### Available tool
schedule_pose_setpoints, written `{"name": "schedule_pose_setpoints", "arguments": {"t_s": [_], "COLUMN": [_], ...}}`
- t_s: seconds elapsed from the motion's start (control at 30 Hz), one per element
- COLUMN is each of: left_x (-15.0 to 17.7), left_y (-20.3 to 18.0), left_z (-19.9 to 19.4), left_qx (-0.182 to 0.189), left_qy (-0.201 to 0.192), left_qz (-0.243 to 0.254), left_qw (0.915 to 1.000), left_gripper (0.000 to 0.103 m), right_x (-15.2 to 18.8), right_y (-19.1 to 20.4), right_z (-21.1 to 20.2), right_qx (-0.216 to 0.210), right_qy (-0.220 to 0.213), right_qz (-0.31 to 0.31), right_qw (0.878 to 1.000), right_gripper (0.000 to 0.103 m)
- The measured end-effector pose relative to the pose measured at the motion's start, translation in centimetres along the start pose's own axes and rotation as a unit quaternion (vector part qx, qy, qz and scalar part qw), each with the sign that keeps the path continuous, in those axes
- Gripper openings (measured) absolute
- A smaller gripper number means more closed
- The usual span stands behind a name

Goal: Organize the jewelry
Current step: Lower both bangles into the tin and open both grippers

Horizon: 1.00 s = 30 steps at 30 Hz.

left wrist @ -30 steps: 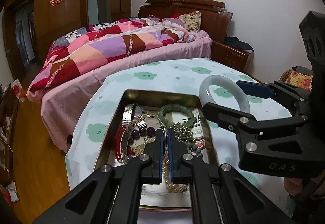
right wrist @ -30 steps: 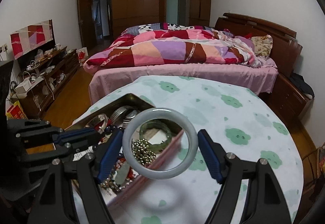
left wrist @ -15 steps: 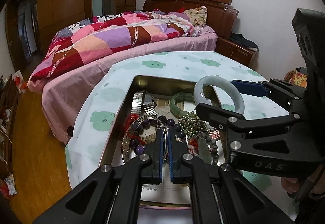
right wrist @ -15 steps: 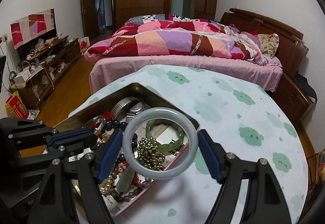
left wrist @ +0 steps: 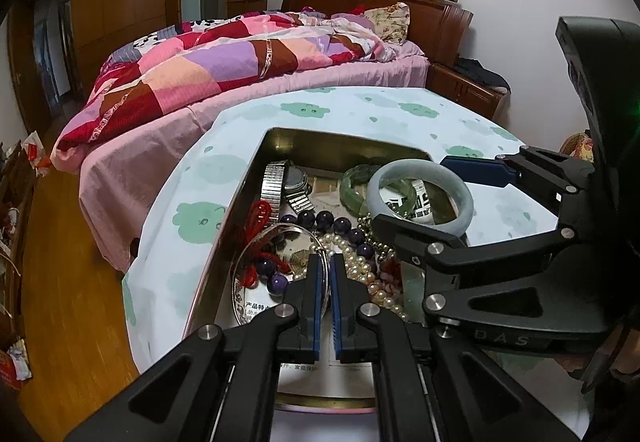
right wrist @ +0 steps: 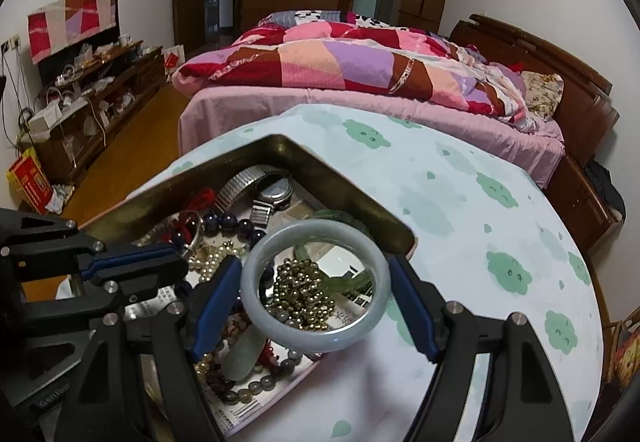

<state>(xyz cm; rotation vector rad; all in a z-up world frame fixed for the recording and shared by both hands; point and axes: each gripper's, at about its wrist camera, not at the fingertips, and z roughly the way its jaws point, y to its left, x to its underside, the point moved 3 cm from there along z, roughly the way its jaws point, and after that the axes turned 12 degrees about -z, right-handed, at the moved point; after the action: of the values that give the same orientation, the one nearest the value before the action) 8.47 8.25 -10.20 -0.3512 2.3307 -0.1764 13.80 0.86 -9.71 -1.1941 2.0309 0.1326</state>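
Note:
A metal tin point(left wrist: 280, 137) full of jewelry sits on the table. My left gripper point(left wrist: 325, 262) is low over its near part, shut on a thin silver bangle point(left wrist: 292, 226) that rests tilted on the beads. The right gripper point(right wrist: 316, 286) is shut on a pale jade bangle point(right wrist: 320, 228), its blue pads pressing both sides, and holds it over the tin's right side above a cluster of brass beads point(right wrist: 304, 290). In the left wrist view the same jade bangle point(left wrist: 420, 169) hangs in the right gripper point(left wrist: 416, 193). Below lie a green bangle point(left wrist: 352, 185), a watch point(left wrist: 288, 177), purple beads point(left wrist: 320, 219) and pearls point(left wrist: 360, 266).
The tin stands near the left edge of a round table point(right wrist: 460, 201) covered in white cloth with green clouds. A bed point(left wrist: 240, 65) with a patchwork quilt lies just beyond it. A cluttered low cabinet point(right wrist: 80, 101) stands along the far left wall.
Both grippers have sunk closer to the tin. The right one has carried the jade bangle from beside the tin's rim to over its contents.

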Motion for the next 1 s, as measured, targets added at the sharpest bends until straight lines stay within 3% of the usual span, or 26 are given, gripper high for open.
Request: {"name": "schedule_pose_setpoints", "arguments": {"t_s": [1.0], "left_x": [0.28], "left_y": [0.95], "left_z": [0.55], "left_qx": [-0.007], "left_qy": [0.010], "left_qz": [-0.002], "left_qw": [0.9999], "left_gripper": [0.003], "right_x": [-0.11], "right_y": [0.55], "right_z": [0.93], "right_qx": [0.003], "right_qy": [0.011], "right_qz": [-0.013], "right_qw": [1.000], "right_gripper": [0.078]}}
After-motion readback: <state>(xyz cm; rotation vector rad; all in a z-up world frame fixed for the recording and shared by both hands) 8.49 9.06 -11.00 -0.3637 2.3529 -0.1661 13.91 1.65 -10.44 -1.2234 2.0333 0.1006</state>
